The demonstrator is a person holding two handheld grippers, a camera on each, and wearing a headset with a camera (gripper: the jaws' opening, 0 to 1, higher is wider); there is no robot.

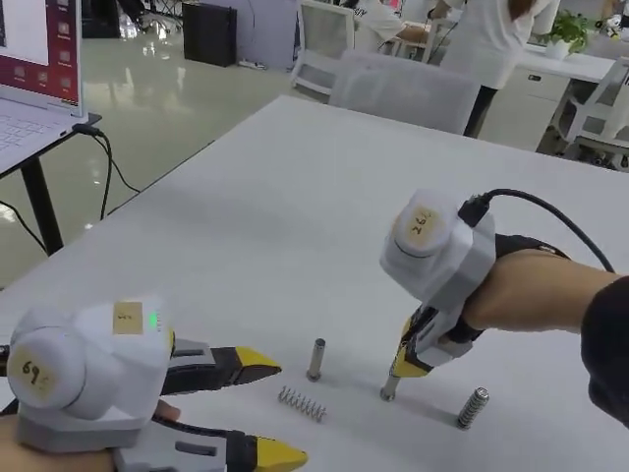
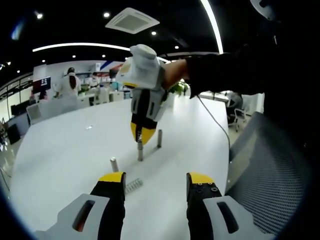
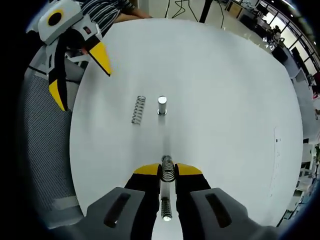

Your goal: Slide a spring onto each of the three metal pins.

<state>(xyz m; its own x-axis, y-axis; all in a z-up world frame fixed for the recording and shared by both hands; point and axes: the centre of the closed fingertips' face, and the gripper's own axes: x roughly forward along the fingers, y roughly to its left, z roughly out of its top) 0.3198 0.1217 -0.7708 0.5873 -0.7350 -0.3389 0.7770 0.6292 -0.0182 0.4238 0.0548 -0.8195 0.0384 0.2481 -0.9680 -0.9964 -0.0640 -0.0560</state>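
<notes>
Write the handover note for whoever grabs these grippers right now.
Left gripper: open, holding nothing, beside the loose spring lying on the table.
Right gripper: shut on a spring, held at the top of the middle pin.
Done: the right-hand pin wears its spring.
Left: seat the held spring, then put the loose one on the bare pin.

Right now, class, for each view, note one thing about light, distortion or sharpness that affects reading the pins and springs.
Head view: even, soft light, faint shadows, bare pin and loose spring sharp. Left gripper view: fisheye bends the table edge, ceiling strips glare. Right gripper view: the bare pin's top glints; the held spring in the right gripper is crisp.
</notes>
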